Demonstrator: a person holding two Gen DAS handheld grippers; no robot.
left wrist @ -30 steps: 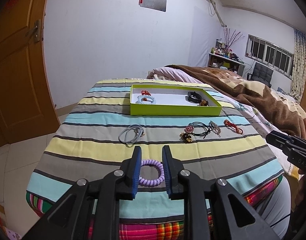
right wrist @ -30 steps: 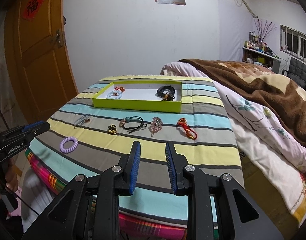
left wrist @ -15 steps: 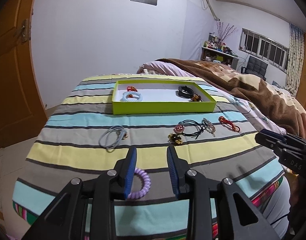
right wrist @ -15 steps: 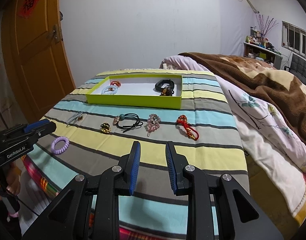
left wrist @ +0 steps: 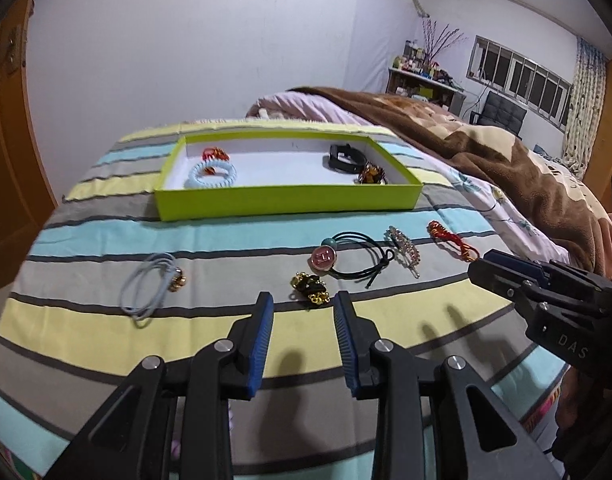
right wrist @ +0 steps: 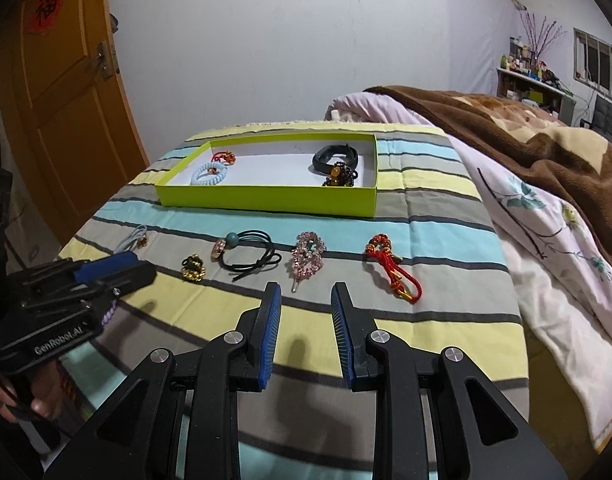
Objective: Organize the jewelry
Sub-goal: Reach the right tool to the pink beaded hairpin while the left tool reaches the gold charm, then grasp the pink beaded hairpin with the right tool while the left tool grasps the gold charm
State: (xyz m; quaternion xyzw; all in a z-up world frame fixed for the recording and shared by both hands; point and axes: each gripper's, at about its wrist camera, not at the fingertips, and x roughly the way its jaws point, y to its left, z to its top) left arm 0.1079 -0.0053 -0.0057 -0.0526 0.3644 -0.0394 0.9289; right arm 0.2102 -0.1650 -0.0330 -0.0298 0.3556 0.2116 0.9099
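Left wrist view: the purple coil hair tie (right wrist: 109, 313) does not show here now. A second ago it lay between the blue fingers of the left gripper (left wrist: 303, 304). Half a second ago it lay by the left finger. Now only a bit of it peeks out in the right wrist view, under the left gripper (right wrist: 117, 268), on the striped cloth (left wrist: 225, 240) of the desk. The left gripper has moved forward over it. Its jaws are apart and hold nothing. A small gold and black charm (left wrist: 310, 288) now lies just past its fingertips.

The right gripper (right wrist: 306, 292) is open too, with nothing between its fingers. It hangs above the cloth, much as it did before.

Farther out lie a grey hair tie (left wrist: 149, 284), a black hair tie with a pink button (left wrist: 346, 258), a sparkly pink clip (right wrist: 308, 254) and a red cord knot (right wrist: 392, 266). They sit in a row on the cloth, in the same spots as before.

Behind them is the green tray (left wrist: 285, 200). In it are a light blue coil tie (left wrist: 211, 174), a small red piece (left wrist: 214, 154), a black band (left wrist: 346, 156) and a dark beaded piece (left wrist: 372, 174).

A bed with a brown blanket (right wrist: 526, 128) is on the right. An orange door (right wrist: 61, 112) is on the left.
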